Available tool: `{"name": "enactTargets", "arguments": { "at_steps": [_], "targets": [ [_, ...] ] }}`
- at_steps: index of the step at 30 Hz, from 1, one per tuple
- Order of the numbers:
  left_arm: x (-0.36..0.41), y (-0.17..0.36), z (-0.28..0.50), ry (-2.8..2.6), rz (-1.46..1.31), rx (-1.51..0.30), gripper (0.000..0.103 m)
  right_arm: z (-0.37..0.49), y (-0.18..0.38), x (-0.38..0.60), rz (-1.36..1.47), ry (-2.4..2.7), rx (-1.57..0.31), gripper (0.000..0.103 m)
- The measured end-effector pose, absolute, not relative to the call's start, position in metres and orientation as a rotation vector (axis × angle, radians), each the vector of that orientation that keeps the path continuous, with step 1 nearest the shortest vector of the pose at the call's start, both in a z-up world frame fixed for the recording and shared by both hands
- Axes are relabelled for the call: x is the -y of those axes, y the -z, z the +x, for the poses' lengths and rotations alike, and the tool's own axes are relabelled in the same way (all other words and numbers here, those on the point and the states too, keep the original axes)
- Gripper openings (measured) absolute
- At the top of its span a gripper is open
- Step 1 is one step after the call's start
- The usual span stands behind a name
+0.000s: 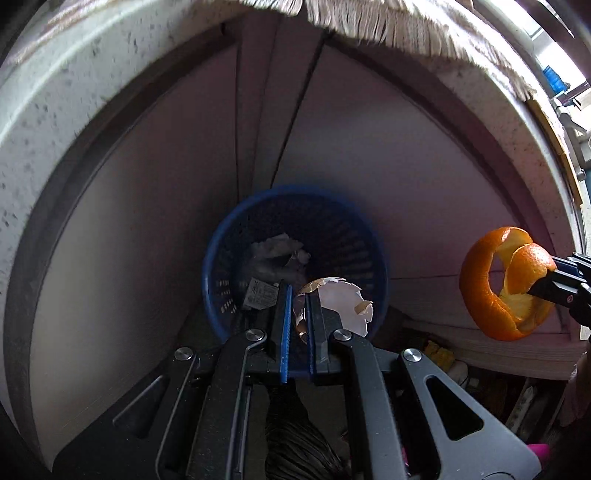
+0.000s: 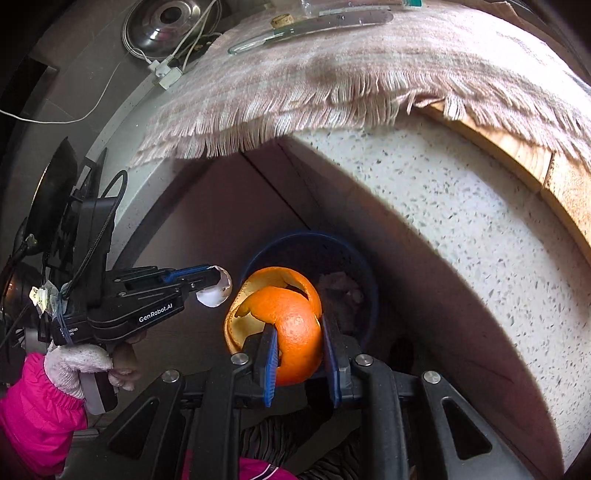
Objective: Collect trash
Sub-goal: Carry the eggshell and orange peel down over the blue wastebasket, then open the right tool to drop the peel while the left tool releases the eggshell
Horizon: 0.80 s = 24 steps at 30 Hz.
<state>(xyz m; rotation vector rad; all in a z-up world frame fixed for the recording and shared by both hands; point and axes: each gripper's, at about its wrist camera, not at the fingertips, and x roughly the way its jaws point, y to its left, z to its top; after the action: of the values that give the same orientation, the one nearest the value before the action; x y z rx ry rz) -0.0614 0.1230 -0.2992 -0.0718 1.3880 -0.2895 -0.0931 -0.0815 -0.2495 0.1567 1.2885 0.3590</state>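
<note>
My left gripper (image 1: 298,295) is shut on a broken eggshell (image 1: 343,301) and holds it above a blue mesh wastebasket (image 1: 347,229) on the floor. The basket holds crumpled white paper (image 1: 277,254) and a label scrap. My right gripper (image 2: 300,328) is shut on a curled orange peel (image 2: 291,325), held above the same basket (image 2: 365,280). In the left wrist view the peel (image 1: 491,284) hangs at the right in the right gripper (image 1: 543,286). In the right wrist view the left gripper (image 2: 218,284) holds the eggshell (image 2: 216,293) just left of the peel.
A speckled stone counter edge (image 2: 443,206) overhangs the basket, with a fringed pink cloth (image 2: 314,74) draped over it. Cabinet doors (image 1: 155,206) stand behind the basket. A steel lid (image 2: 166,26), cables and a ruler lie on the counter. Clutter sits on the floor at right (image 1: 439,354).
</note>
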Motion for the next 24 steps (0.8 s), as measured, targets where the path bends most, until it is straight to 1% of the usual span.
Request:
{"name": "enactTargets", "arguments": {
  "at_steps": [11, 24],
  "targets": [
    [-0.115, 0.34, -0.076, 0.293, -0.06, -1.425, 0.005, -0.089, 0.299, 0.068, 0.099, -0.322, -1.356, 0.021],
    [-0.11, 0.369, -0.081, 0.31, -0.035, -1.454, 0.005, -0.086, 0.326, 0.064, 0.088, -0.274, -1.379, 0.021]
  ]
}}
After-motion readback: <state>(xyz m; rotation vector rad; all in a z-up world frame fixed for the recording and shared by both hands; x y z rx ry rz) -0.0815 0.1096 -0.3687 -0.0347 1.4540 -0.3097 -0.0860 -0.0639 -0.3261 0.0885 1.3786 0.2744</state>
